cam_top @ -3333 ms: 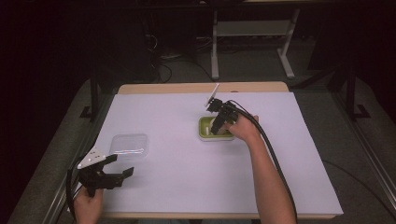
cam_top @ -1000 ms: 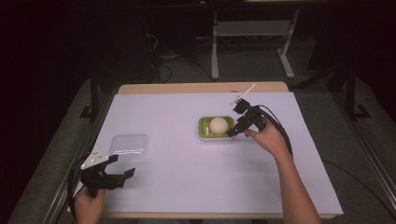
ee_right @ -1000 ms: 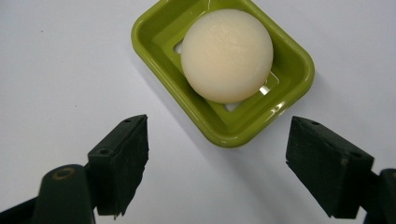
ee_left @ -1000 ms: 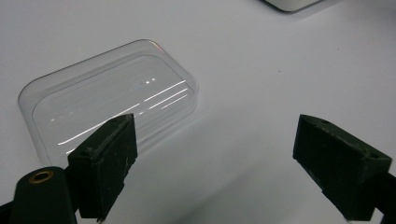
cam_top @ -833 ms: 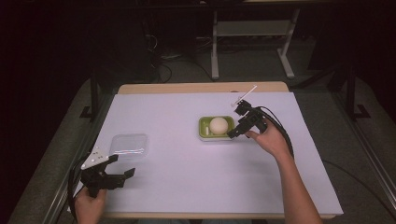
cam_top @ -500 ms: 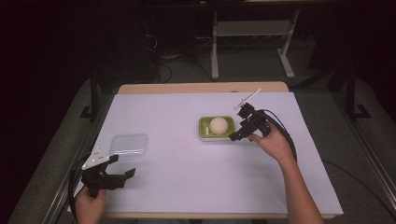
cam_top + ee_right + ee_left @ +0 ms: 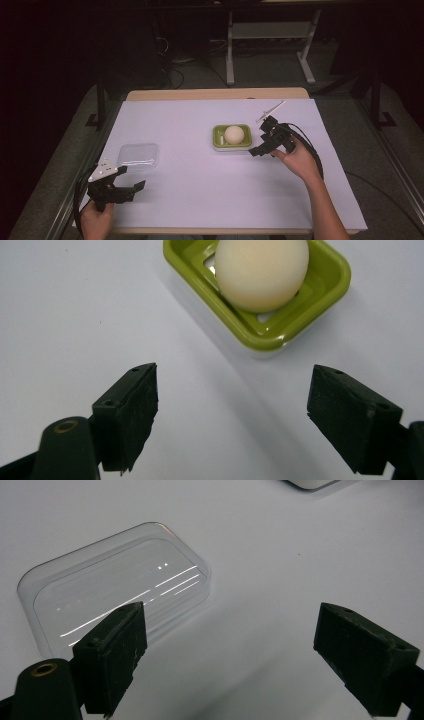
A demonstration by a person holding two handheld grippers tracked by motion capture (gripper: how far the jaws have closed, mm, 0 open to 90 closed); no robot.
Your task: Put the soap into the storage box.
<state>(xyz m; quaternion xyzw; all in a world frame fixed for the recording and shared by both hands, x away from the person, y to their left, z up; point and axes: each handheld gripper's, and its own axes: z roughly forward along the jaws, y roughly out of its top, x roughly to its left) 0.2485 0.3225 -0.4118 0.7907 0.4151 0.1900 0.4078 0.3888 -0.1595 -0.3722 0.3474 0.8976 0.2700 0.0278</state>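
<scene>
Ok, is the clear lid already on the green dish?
No, the clear lid lies on the table near the left gripper, well apart from the green dish holding the egg.

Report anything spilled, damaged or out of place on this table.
Nothing stands out. The pale ball sits in the green tray, and the clear lid lies flat beside the open left gripper.

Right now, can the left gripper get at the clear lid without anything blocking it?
Probably yes: the left gripper is open, the clear lid lies just ahead, with bare table cover between them.
</scene>
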